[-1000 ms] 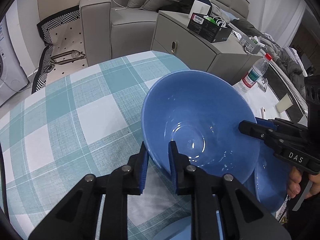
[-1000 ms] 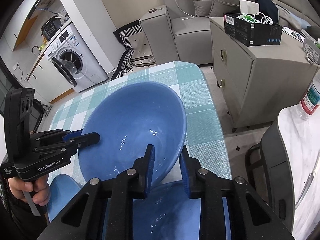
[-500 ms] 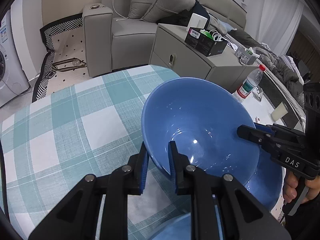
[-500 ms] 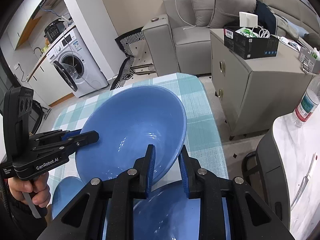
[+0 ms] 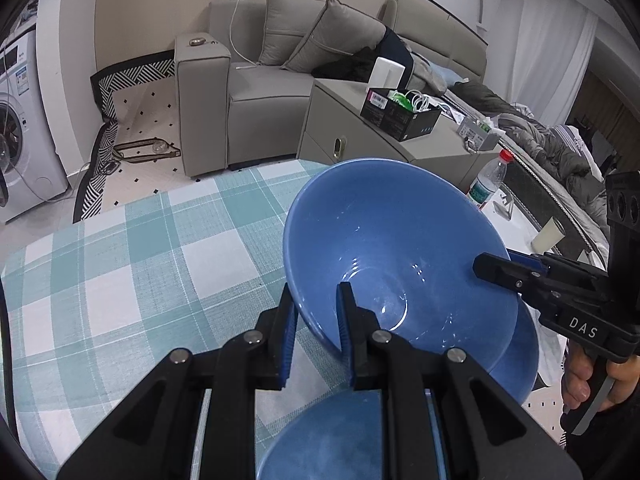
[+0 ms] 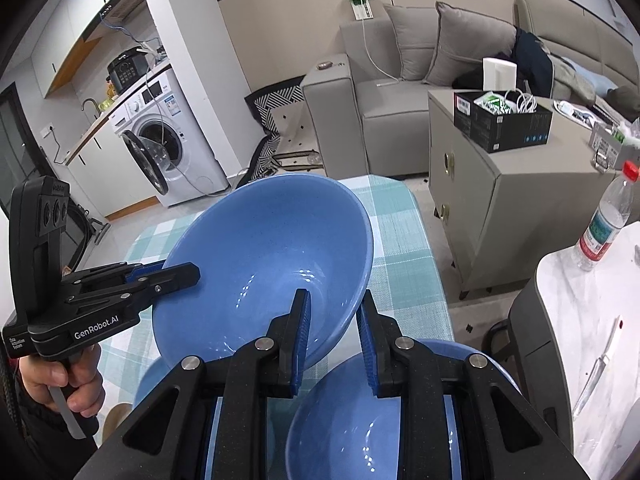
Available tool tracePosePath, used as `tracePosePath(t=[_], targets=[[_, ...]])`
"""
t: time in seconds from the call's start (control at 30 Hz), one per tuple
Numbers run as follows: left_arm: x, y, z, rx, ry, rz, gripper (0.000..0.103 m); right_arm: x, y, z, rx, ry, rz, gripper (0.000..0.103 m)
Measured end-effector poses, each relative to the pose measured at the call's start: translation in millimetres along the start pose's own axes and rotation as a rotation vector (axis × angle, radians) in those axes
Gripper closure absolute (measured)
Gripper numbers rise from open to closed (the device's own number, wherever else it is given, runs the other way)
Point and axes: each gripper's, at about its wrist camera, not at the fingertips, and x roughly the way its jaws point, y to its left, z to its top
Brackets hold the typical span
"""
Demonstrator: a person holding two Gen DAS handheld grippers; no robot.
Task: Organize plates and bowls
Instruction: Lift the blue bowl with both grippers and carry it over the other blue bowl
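Note:
A large blue bowl hangs tilted above the teal checked tablecloth, held from two sides. My left gripper is shut on its near rim, one finger inside and one outside. The right gripper is shut on the opposite rim and also shows at the right of the left wrist view. In the right wrist view the left gripper reaches in from the left. A second blue bowl sits below the lifted one, and a third lies under my left gripper.
A grey cabinet with a black box stands beyond the table's far edge, a sofa behind it. A white side table at the right carries a water bottle and a knife. A washing machine stands far left.
Both grippers have risen together with the large blue bowl, which now hangs higher over the bowls below. More of the room behind shows. Both grips are unchanged.

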Motion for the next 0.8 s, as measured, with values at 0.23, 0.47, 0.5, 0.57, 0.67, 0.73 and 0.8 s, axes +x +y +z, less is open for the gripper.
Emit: tracePosePath(t=[0.23,0.47,0.5,0.57,0.67,0.73,0.8], targets=[[-29,-7,-12,0.007,-0.041,0.017,0.086,-26,15,-12,-0.019,-0.034,0.014,0.079],[-52,-17,-23,0.018,-0.07,0.035,0.086,-50,27,-27,-0.026,-0.058,0.027,0.079],[-55,-18,-26,0.021,-0.074,0.037,0.086,-55,28,-30,-0.026,-0.064,0.031,0.079],[-63,-20,-30,0.023,-0.084,0.041,0.086,-60,30,-34,-0.027,-0.07,0.039,0.079],[-72,-22,-36,0.024,-0.097,0.046,0.086,-67,35,-40,-0.038,-0.074,0.046,0.079],[-76,-22,-40,0.026,-0.102,0.054,0.086,-70,37,-44,-0.046,-0.073,0.052,0.079],[-79,-23,-44,0.026,-0.101,0.062,0.086,-73,41,-49,-0.055,-0.073,0.056,0.079]])
